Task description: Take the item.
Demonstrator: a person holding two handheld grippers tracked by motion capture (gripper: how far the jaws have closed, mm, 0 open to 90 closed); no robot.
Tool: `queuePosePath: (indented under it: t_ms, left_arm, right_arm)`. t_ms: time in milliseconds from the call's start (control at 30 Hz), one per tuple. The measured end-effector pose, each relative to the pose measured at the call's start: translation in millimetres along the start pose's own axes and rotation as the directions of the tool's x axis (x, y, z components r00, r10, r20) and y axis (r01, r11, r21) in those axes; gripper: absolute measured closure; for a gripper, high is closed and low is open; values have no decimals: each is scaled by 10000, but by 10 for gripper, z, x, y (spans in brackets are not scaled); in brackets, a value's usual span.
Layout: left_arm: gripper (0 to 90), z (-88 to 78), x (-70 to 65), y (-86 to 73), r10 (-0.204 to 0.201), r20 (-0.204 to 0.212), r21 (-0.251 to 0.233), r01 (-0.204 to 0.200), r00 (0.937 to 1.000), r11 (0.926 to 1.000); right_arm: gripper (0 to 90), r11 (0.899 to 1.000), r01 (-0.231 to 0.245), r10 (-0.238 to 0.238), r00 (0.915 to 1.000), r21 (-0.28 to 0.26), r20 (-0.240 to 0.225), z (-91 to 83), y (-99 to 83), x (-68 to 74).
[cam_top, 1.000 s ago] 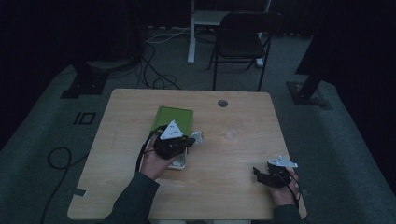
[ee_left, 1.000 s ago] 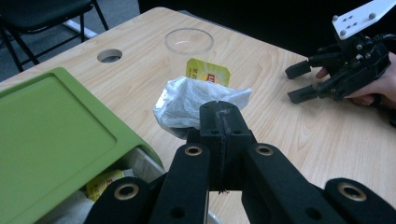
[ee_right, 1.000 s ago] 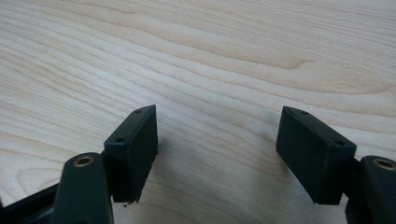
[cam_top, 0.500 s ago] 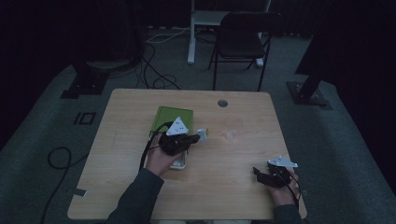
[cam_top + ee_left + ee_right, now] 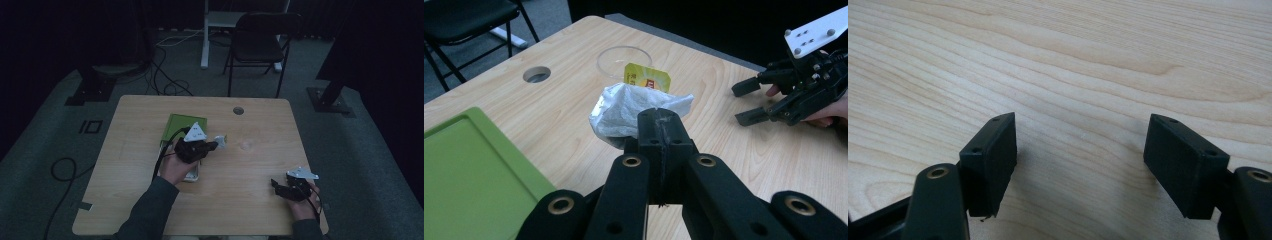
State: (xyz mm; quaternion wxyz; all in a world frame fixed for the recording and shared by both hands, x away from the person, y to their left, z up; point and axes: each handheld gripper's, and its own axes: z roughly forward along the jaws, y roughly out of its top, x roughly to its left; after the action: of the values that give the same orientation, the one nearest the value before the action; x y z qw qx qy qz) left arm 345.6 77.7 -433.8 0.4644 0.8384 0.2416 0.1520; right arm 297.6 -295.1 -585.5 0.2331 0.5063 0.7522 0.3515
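Object: crumpled white tea bag [image 5: 634, 112], wrinkled and puffed, with a yellow tag [image 5: 647, 77] bearing a red mark standing up behind it. It is pinched in the left gripper [image 5: 659, 127], whose jaws are pressed together on the bag's near edge. The bag hangs clear of the wooden table [image 5: 250, 195], near the table's centre in the high view, where it shows as a small pale shape [image 5: 220, 140] at 3 o'clock from the gripper body.

Left hand [image 5: 175, 169]: enters from the bottom edge in a dark sleeve, forearm angled toward 1 o'clock, gripper [image 5: 216, 145] pointing toward 3 o'clock, grey triangular plate on top.

Right gripper [image 5: 275, 186]: low at the table's 5 o'clock corner, held in the right hand [image 5: 304, 206], pointing toward 9 o'clock. Its jaws stand spread wide apart over bare wood grain in the right gripper view [image 5: 1080, 155], nothing between them. It also shows at 2 o'clock in the left gripper view [image 5: 746, 102].

Surroundings: green tray [image 5: 469, 180] at 8 o'clock of the bag in the left gripper view, just beside the left gripper. Clear round dish [image 5: 616, 57] on the table behind the bag, toward 12 o'clock. Round cable hole [image 5: 238, 110] near the table's far edge. Black chair [image 5: 260, 45] on the floor beyond the table. A pale object lies under the left hand; cannot identify it.
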Motion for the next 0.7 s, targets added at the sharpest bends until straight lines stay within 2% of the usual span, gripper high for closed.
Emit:
queuePosePath:
  t_ms: [300, 700]
  left_arm:
    - [900, 114, 3, 87, 5, 157, -16, -4, 9999, 10000]
    - [900, 272, 35, 157, -87, 108, 44, 86, 9999, 10000]
  right_arm:
    - [292, 10000, 4, -4, 10000, 0, -7, 1, 1, 0]
    - [292, 10000, 8, -8, 10000, 3, -11, 2, 2, -1]
